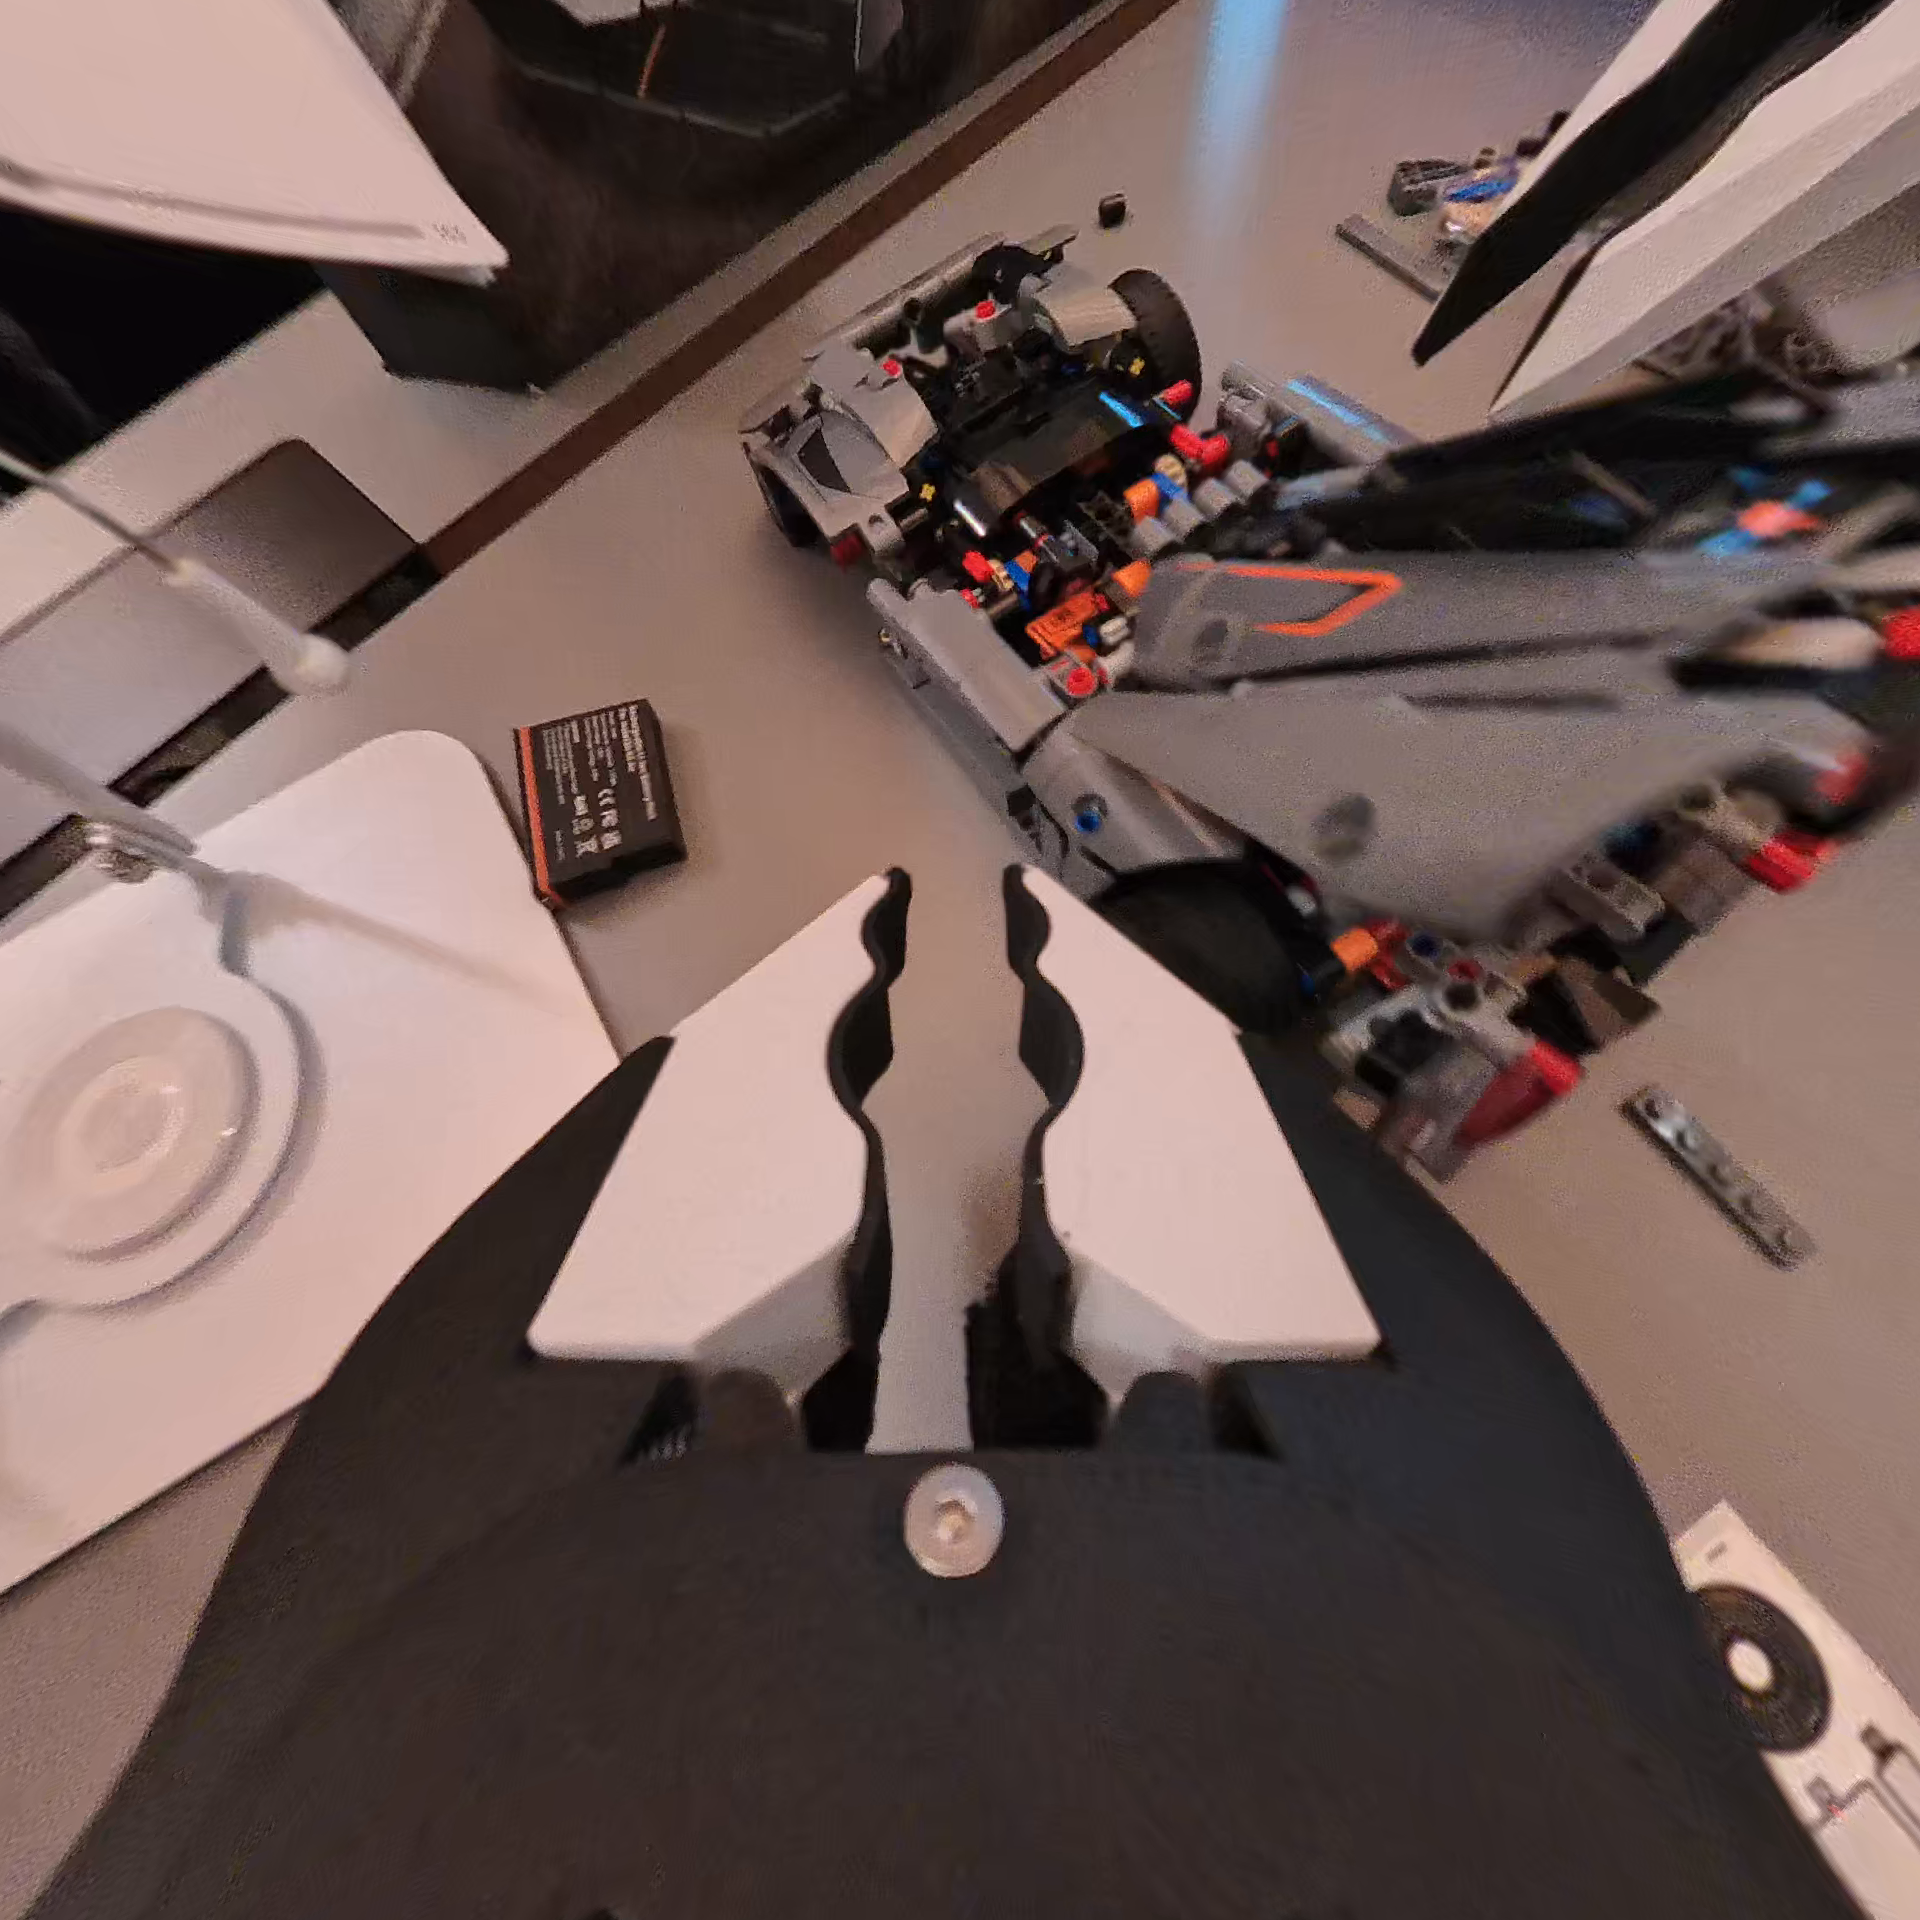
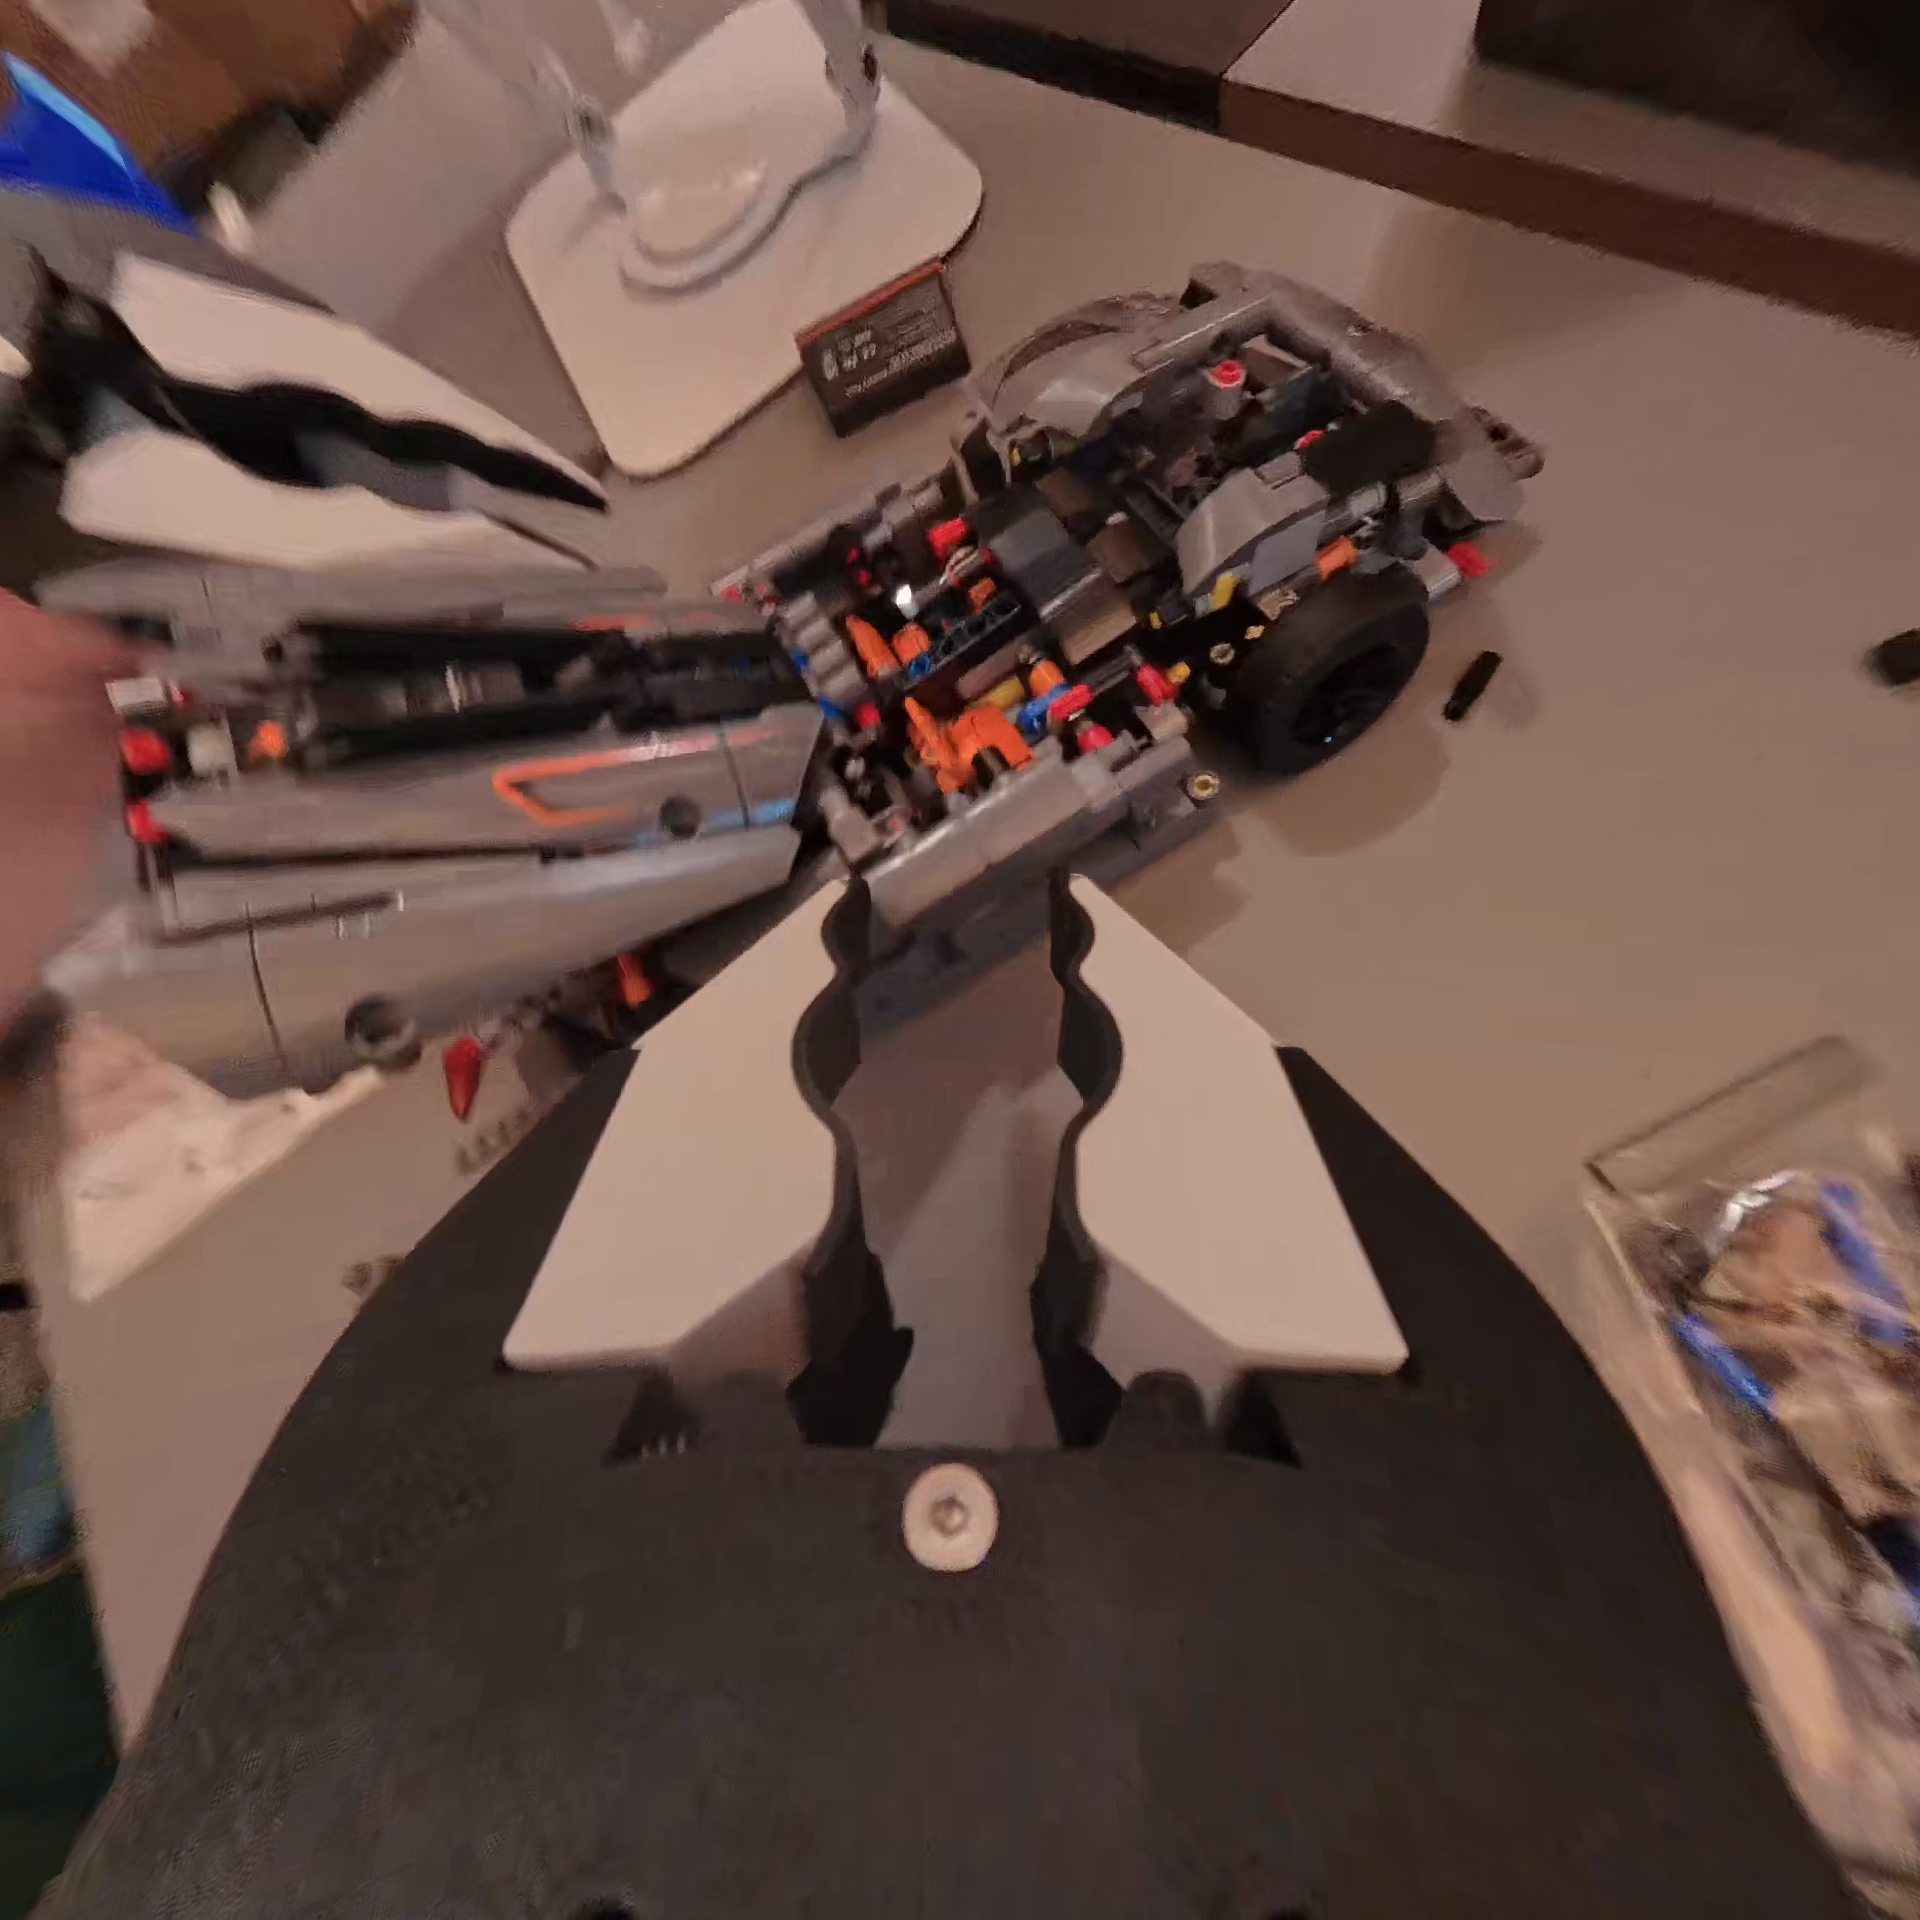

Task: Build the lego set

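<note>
From my left wrist view, my left fingers point(image 1: 956, 883) stand narrowly apart with nothing between them, hovering low over the bare counter point(image 1: 727, 623). The half-built lego car point(image 1: 997, 457) sits just beyond them toward the far right, its open chassis facing up, I judge so that a body section can drop into it. A long grey body panel point(image 1: 1455, 727) with an orange outline is tilted above the car's near end, blurred, and the other gripper point(image 1: 1662, 177) shows at the far right above it. A black battery pack point(image 1: 601, 798) lies flat to the left, beside a white stand base point(image 1: 343, 1039). From my right wrist view, my right fingers point(image 2: 956, 894) are a little wider and also empty, their tips just in front of the car's point(image 2: 1143, 582) near grey edge; whether they touch it I cannot tell. The panel point(image 2: 468, 790) reaches in from the left at a slant, meeting the chassis. A clear bag of parts point(image 2: 1787, 1351) waits at the near right.
</note>
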`<action>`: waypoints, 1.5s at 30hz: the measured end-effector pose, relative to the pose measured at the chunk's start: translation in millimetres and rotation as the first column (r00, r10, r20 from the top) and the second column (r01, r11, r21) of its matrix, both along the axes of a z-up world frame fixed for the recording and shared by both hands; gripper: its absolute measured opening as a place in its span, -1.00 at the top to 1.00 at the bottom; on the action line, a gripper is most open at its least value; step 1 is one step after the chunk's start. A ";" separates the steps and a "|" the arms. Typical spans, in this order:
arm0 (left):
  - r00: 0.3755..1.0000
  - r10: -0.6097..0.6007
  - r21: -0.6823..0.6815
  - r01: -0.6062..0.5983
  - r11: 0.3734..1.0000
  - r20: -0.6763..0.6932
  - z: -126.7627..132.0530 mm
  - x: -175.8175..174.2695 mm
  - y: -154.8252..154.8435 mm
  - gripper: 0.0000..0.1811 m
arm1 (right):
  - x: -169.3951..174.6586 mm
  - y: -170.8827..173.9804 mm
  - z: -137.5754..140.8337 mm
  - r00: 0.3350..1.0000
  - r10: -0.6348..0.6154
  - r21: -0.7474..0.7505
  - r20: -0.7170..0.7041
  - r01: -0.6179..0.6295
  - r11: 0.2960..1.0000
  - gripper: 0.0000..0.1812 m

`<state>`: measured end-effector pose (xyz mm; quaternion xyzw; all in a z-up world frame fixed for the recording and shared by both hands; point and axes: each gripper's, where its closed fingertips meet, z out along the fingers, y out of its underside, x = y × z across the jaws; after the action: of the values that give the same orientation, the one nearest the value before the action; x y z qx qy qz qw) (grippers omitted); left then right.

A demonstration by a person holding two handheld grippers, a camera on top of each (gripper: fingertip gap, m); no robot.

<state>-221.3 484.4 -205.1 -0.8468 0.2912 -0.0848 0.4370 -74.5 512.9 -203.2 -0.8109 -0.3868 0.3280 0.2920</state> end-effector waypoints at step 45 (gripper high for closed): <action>0.951 -0.078 -0.356 0.187 0.915 0.300 -17.9 39.2 -17.3 0.72 | -15.0 -45.3 -21.2 0.997 0.082 -0.248 0.010 -0.077 0.966 0.51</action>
<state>-182.2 467.1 -223.0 -0.8729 0.2619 -0.2878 0.2944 -89.5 467.7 -224.5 -0.8280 -0.3780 0.3771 0.1712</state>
